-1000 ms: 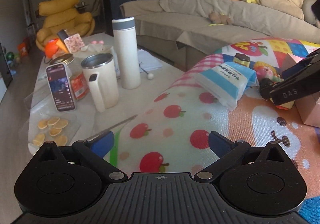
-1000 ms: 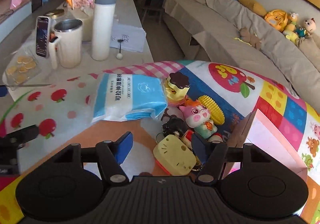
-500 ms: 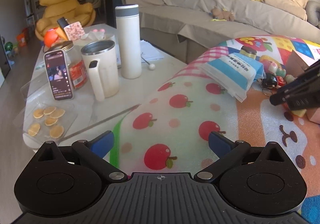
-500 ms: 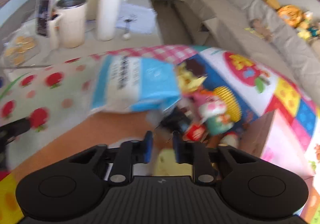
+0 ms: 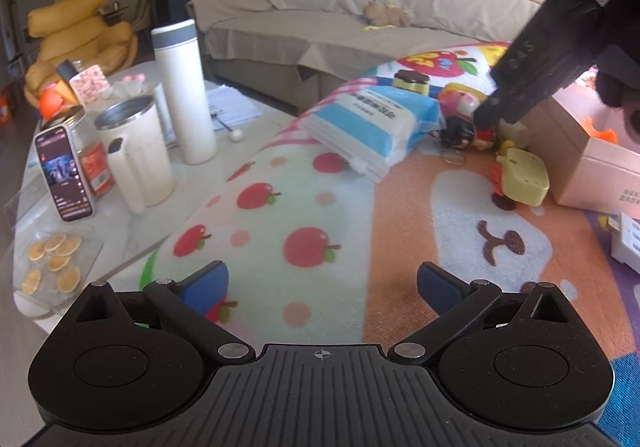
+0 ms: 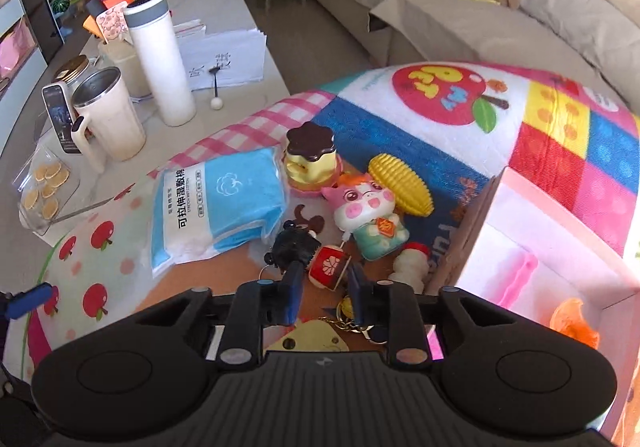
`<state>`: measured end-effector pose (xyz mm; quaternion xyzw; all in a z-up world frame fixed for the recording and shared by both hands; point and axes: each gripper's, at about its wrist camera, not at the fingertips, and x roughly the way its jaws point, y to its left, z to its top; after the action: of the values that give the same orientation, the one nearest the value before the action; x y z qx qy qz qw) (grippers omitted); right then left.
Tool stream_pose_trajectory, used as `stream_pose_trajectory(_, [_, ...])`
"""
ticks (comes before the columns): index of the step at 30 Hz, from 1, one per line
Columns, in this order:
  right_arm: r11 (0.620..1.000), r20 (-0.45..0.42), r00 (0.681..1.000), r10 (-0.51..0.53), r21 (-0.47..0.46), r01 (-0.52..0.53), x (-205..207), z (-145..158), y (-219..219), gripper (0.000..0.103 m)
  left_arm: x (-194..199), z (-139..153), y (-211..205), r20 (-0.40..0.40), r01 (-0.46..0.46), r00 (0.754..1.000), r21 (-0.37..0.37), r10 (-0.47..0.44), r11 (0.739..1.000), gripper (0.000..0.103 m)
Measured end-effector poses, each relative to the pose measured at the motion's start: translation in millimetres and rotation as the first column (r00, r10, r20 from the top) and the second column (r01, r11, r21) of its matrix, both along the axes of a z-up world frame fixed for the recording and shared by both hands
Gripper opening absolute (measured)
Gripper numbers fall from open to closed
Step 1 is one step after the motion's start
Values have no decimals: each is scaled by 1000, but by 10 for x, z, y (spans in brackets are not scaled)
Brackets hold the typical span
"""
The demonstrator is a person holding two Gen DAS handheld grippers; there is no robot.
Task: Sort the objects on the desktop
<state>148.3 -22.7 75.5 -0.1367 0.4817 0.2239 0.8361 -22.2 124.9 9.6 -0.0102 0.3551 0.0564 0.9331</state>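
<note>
With the left gripper (image 5: pixel 322 283) spread wide over bare mat and the right gripper (image 6: pixel 323 289) half-closed around nothing, its tips flank the small red round charm (image 6: pixel 329 266) just ahead, whose chain, tangled among neighbouring toys, could snag.

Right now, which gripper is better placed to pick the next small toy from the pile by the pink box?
Right. The right gripper sits over the red drum-shaped keychain charm, jaws partly closed around nothing, beside the pink cardboard box. The left gripper hangs open over bare apple-print mat.
</note>
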Motion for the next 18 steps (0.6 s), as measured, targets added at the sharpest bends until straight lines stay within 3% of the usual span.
stream_pose_trajectory(1, [1000,-19,1000,5,4,-5,5,-38,29,45,-9,4,0,2,1,1000,-1,-1,1000,103])
stream_pose_trajectory(3, [1000,-32,999,22,-8,-22,-30,-135,112,50,-26,11,10,3,3,1000,-7,-3,1000,103])
stream_pose_trajectory(6, [998,-28,999,37,-59,-39,-89,-270,209,49,-60,21,29,3,6,1000,-3,-6,1000,103])
stream_pose_trajectory(8, [998,-50,998,38,-46,-40,-146,-307,195,44,-85,30,51,3,5,1000,0,-5,1000,103])
stream_pose_trajectory(14, [983,-183,972,144,143,-119,-829,-252,-117,42,-160,77,60,5,17,1000,2,-17,1000,103])
stream_pose_trajectory(16, [977,-138,980,143,175,-118,-1127,-165,-350,42,-205,117,-34,19,66,998,-14,-66,998,103])
stream_pose_trajectory(18, [977,-23,995,97,191,-91,-1412,-41,-681,48,-247,163,-171,31,148,989,-33,-147,988,103])
